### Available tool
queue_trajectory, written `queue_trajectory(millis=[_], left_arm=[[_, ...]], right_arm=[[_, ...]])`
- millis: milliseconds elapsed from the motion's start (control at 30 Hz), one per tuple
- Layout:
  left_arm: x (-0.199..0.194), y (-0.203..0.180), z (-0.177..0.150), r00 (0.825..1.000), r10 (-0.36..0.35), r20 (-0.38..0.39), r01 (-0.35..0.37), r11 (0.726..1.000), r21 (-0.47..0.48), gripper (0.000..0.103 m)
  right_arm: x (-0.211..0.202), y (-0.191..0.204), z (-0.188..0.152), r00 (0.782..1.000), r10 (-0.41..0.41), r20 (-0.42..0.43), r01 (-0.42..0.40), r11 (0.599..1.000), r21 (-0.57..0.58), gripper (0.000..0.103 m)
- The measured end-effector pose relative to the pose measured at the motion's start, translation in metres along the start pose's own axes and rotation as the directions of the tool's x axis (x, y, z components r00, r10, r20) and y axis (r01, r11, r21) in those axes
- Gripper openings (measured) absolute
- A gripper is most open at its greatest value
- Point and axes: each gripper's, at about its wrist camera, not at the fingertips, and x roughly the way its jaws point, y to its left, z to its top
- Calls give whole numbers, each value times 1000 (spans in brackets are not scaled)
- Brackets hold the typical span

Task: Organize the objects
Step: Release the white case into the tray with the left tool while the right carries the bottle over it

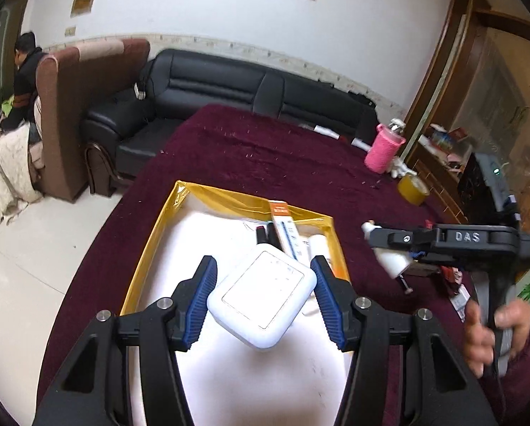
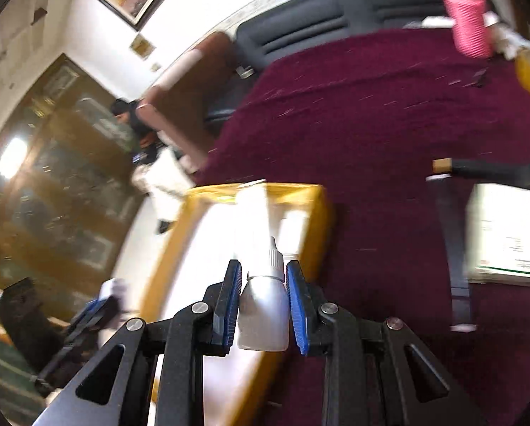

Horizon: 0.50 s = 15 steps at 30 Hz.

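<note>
My left gripper (image 1: 263, 282) is shut on a white square device (image 1: 263, 296) and holds it above the yellow-rimmed white tray (image 1: 151, 245). The tray holds an orange-topped box (image 1: 286, 229), dark pens (image 1: 265, 234) and a white tube (image 1: 318, 245). My right gripper (image 2: 263, 278) is shut on a small white dropper bottle (image 2: 265, 305), nozzle forward, over the tray's right edge (image 2: 318, 220). In the left wrist view the right gripper (image 1: 389, 248) sits right of the tray with the bottle (image 1: 392, 259) in it.
The table is covered by a maroon cloth (image 1: 265, 149). A pink knitted bottle (image 1: 385, 149) and a yellow tape roll (image 1: 412, 190) stand at the far right. A white printed box (image 2: 509, 230) and black items (image 2: 485, 168) lie right of the tray. A black sofa (image 1: 229, 88) is behind.
</note>
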Motion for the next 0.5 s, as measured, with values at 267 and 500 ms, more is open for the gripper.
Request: queue_trajectory(millis=[267,500], left_arm=[[66,54,20,994,23,-110,-40,987,-158,54],[87,76,26,993,-2,-114,-26,970,-242,54]], right_arm=[[98,34,12,996,29,-81,-26,999,46,29],[135,37,19,995,-43,-93,48,998,48,29]])
